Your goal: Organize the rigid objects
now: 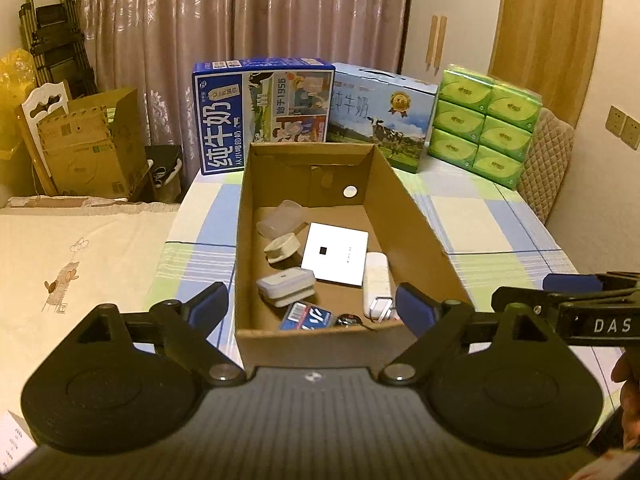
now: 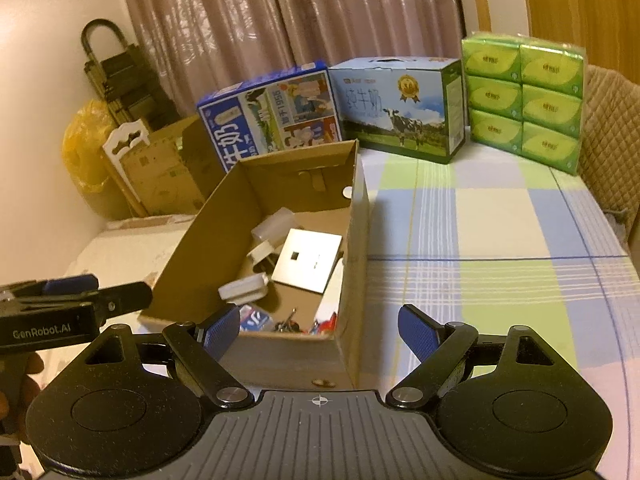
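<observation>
1. The worktop [image 2: 500,220], covered in a blue, green and white checked cloth, fills the middle and right of both views; a cream bed cover [image 1: 80,248] lies at the left of the left wrist view.
2. Pinkish patterned curtains [image 1: 248,12] hang across the top of the frame behind everything.
3. Along the far edge of the worktop stand a dark blue printed milk carton case [image 1: 262,114], a light blue milk case with a cow picture [image 1: 380,120] just beside it on the right, and a wrapped stack of green tissue packs [image 1: 484,120] further right.
4. Off the worktop, at the left of the frame, are an open brown cardboard carton [image 1: 92,148], a yellow plastic bag [image 2: 86,148] and a dark folded trolley [image 1: 52,32].
5. The open brown cardboard box [image 1: 416,224] sits in the centre of the left wrist view, its near wall just in front of the left gripper.
6. Inside it lie a flat white square device [image 1: 336,254], a white oblong device [image 1: 377,280] at its right, a clear plastic cup [image 1: 280,218] on its side, a cream round plug-like piece [image 1: 282,248], a white and grey clip-shaped gadget [image 1: 286,288], a small blue printed pack [image 1: 306,316] and some small metal bits, too small to tell, at the near wall.
7. The left gripper [image 1: 314,306] has its blue-padded jaws spread wide, holding nothing.
8. The right gripper [image 2: 318,330], at the box's near right corner, is also spread wide and empty.
</observation>
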Demonstrator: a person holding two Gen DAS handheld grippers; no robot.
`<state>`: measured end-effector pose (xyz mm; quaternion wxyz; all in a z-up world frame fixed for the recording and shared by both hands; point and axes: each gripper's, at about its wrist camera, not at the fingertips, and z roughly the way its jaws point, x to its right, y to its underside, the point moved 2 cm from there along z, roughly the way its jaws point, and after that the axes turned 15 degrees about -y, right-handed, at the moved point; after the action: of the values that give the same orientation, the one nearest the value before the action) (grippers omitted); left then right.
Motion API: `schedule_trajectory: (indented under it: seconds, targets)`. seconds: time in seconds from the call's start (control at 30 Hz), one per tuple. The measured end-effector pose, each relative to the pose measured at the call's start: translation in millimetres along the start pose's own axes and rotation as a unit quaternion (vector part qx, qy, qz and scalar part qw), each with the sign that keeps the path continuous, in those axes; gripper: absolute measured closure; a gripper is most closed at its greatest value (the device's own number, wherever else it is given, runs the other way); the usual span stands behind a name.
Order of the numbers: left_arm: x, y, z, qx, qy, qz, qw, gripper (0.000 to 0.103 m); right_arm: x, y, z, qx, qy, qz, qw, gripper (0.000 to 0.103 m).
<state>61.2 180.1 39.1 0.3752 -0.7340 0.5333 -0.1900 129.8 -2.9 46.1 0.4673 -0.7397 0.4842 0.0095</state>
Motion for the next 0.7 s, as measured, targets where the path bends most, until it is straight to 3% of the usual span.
schedule_trajectory:
  seconds: [0.37, 0.7]
  targets:
    - [5, 21, -30, -0.034, 0.005, -0.025, 0.9991, 0.011, -6, 22, -29, -0.002, -0.005, 0.004, 1.0, 0.02]
    - [0, 34, -46, -0.036, -0.009, -0.038, 0.9986, 0.011, -12, 35, -42, -0.003, -0.006, 0.005, 1.0, 0.02]
